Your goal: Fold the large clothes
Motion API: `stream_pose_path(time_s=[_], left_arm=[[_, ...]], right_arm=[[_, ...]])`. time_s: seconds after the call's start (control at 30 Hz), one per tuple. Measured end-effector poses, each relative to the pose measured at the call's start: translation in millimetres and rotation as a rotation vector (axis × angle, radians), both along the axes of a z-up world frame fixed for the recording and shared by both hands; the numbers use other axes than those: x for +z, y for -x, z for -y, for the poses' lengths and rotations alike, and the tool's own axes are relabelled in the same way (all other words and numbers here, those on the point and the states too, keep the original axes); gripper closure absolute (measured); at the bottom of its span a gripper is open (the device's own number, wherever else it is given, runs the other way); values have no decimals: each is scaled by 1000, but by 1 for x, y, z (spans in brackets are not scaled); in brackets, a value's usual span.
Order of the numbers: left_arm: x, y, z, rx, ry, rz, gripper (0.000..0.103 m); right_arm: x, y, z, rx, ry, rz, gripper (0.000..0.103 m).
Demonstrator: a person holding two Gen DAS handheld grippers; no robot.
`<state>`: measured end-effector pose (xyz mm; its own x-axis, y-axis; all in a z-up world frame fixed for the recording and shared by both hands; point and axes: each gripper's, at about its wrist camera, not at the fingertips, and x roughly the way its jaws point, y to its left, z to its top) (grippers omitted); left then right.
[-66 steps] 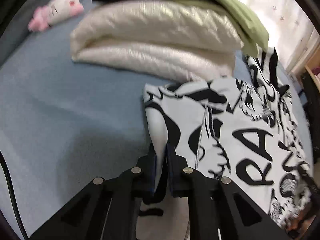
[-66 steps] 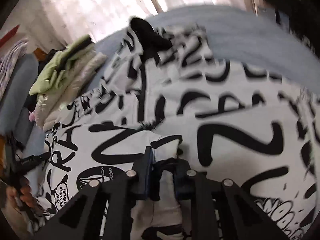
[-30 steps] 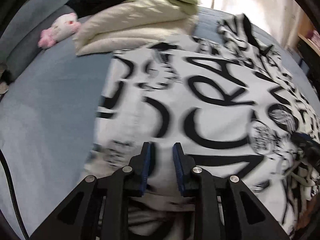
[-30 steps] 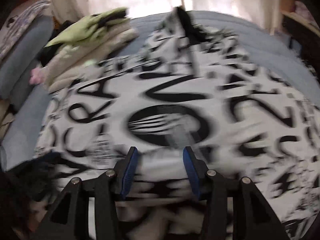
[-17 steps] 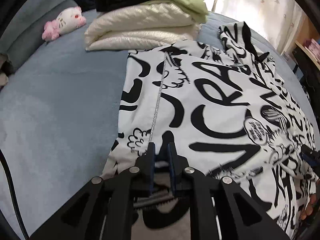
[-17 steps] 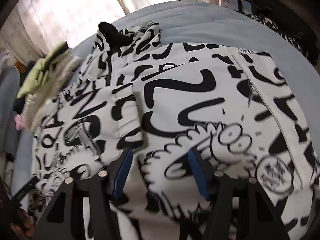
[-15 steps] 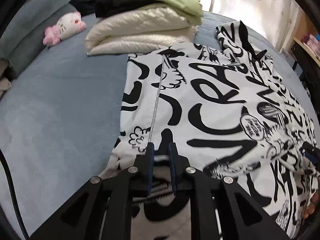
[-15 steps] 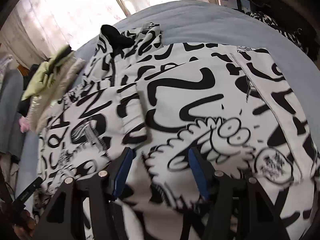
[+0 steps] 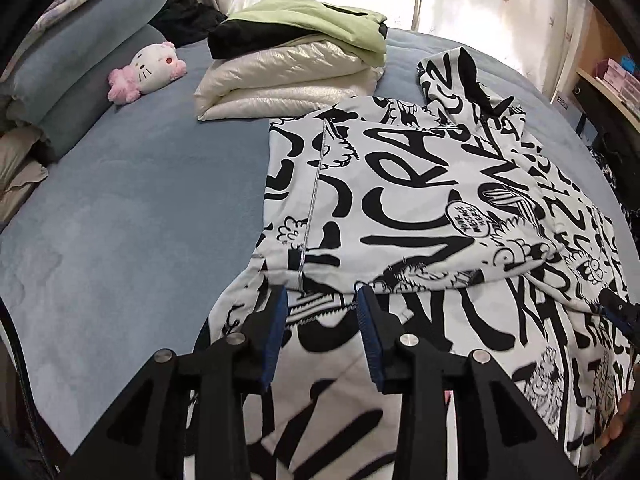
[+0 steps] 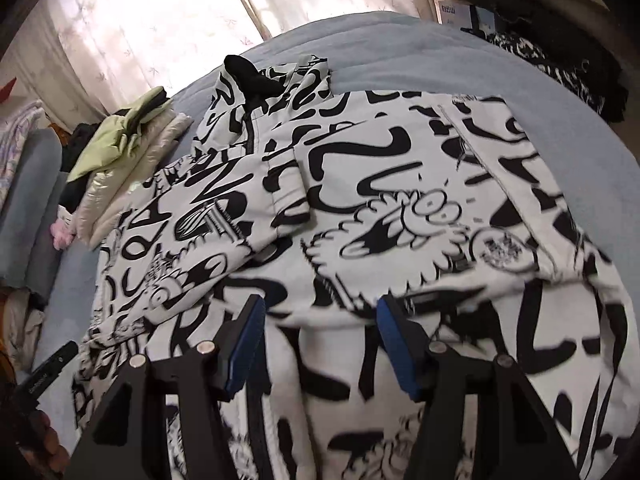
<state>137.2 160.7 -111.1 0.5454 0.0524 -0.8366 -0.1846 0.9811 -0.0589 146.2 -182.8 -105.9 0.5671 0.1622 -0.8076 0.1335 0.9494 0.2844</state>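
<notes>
left hand-held gripper [image 9: 320, 312] – just opened, off jacket [image 9: 420, 200] | right hand-held gripper [image 10: 320, 320] – open, empty

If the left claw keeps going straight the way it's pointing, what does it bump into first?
Most likely the jacket. The left claw is open, has just been opening, holds nothing, and points down at the folded edge right in front of it. How far off is hard to tell.

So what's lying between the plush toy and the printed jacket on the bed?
Left wrist view: bare blue bedspread separates the plush toy and the printed jacket; the folded clothes stack sits further back, its corner nearly meeting the jacket.
</notes>
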Motion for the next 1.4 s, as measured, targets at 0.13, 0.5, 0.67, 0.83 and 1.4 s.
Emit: stream_pose_path(time_s=[0.13, 0.5, 0.67, 0.83, 1.4], left_arm=[[11, 15, 2, -7, -15, 9, 69], [29, 81, -9, 8, -69, 27, 51], [31, 108, -13, 12, -70, 31, 51], [32, 124, -14, 9, -72, 26, 50], [-32, 168, -64, -52, 204, -117, 44]], right_arm=[[5, 15, -2, 9, -6, 3, 45], [37, 81, 22, 5, 32, 68, 44], [42, 106, 35, -19, 46, 87, 44], [45, 125, 42, -27, 63, 94, 44], [39, 192, 107, -42, 139, 25, 38]])
